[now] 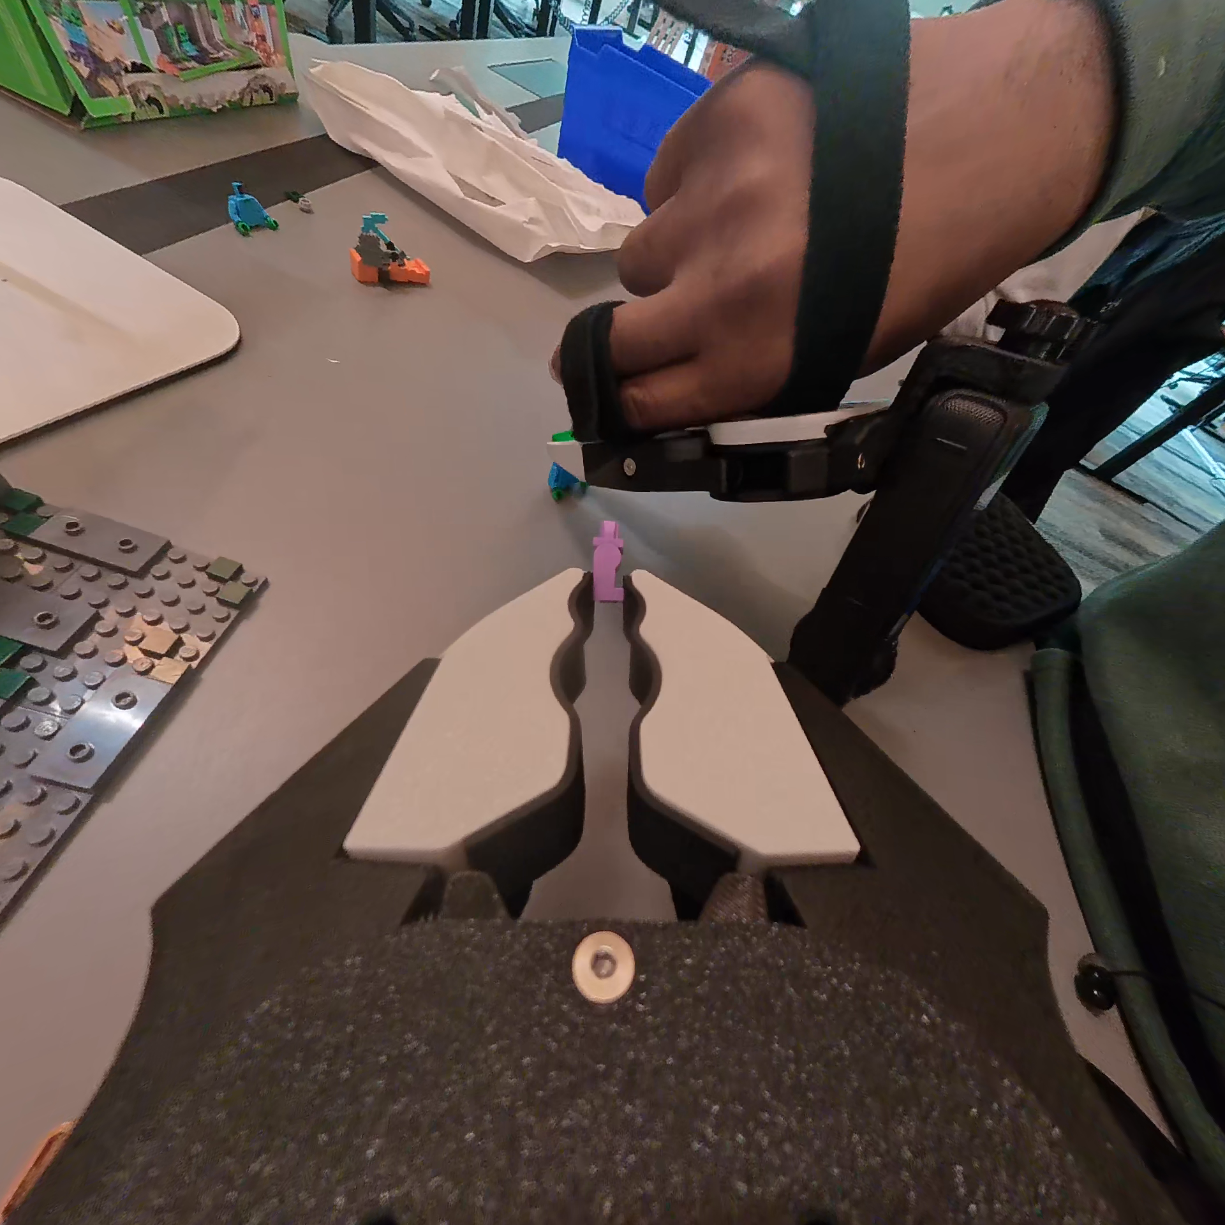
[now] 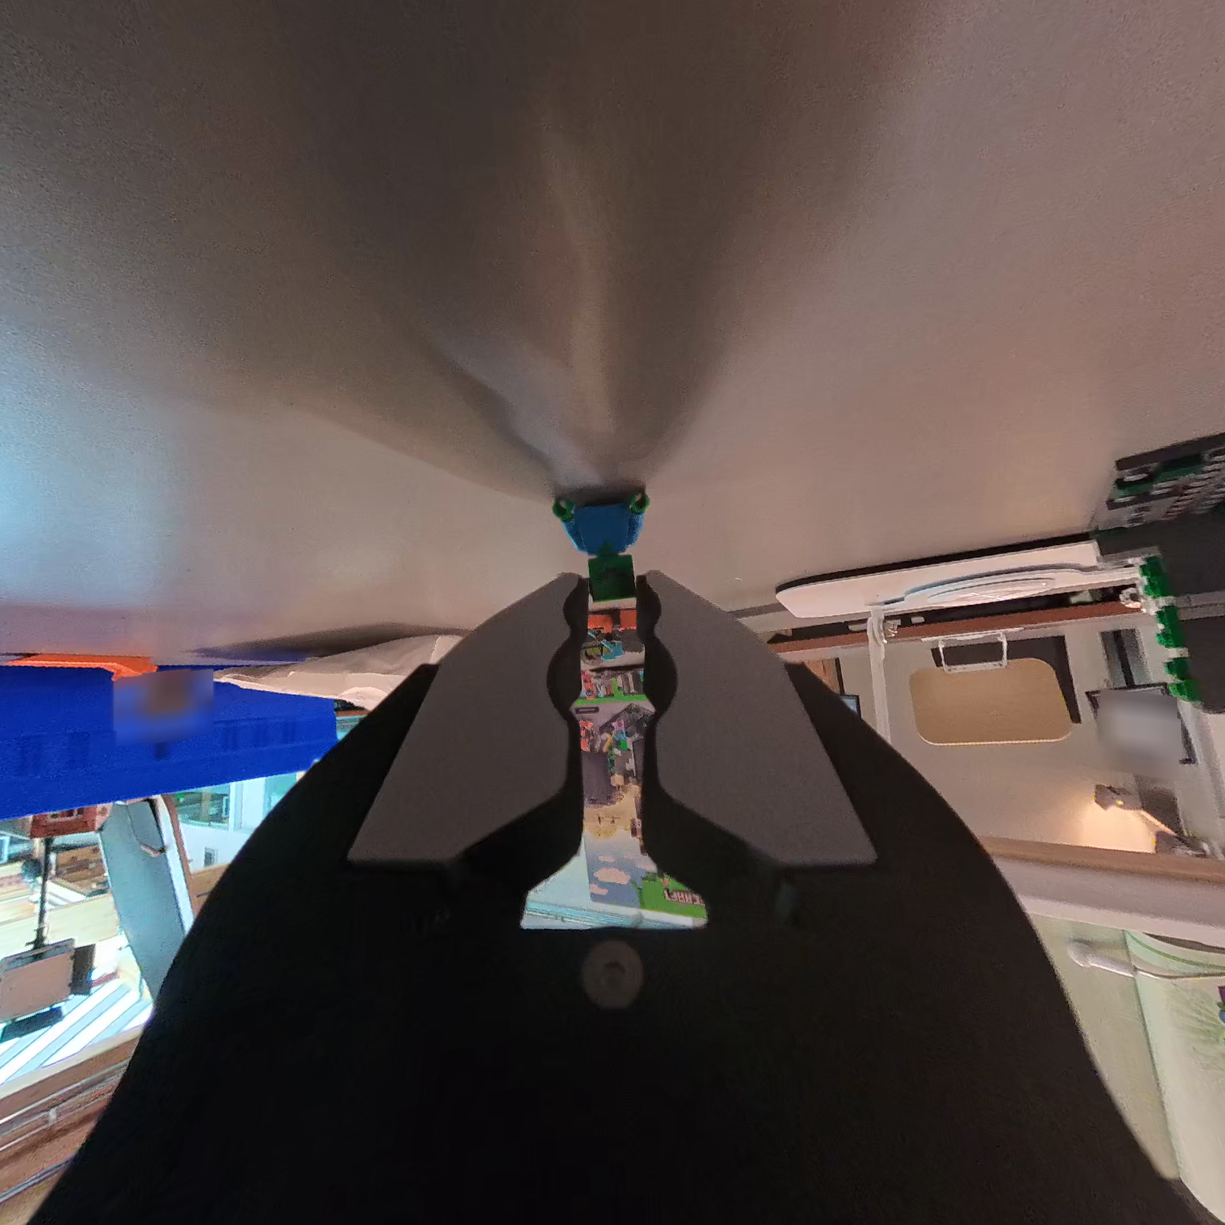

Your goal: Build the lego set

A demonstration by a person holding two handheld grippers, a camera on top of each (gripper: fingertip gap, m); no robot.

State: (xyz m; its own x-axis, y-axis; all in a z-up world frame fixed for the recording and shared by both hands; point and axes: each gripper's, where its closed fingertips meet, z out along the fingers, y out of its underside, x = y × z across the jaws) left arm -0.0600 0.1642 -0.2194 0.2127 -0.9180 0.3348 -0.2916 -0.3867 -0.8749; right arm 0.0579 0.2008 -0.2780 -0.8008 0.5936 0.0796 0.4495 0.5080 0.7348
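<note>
My left gripper (image 1: 606, 586) is shut on a small purple lego piece (image 1: 607, 562), which stands upright between the fingertips just above the grey table (image 1: 398, 431). My right gripper (image 2: 611, 586), seen upside down in its own view, is shut on the green head (image 2: 611, 578) of a small figure. The figure's blue body (image 2: 602, 527) with green feet touches the table. In the left wrist view the right gripper (image 1: 573, 457) is held by a hand just beyond the purple piece, with the blue figure (image 1: 563, 482) under its tips.
A dark grey studded baseplate (image 1: 99, 649) lies at the left, a white tray (image 1: 86, 318) behind it. Farther back are an orange and teal small build (image 1: 388, 255), a blue figure (image 1: 248, 211), a crumpled white paper bag (image 1: 464, 152), a blue bin (image 1: 623, 113) and the green set box (image 1: 152, 53). The tips of one gripper are about 15 cm away from the tips of the other. Between my left fingertips and the dark grey studded baseplate (image 1: 99, 649) there is roughly 15 cm.
</note>
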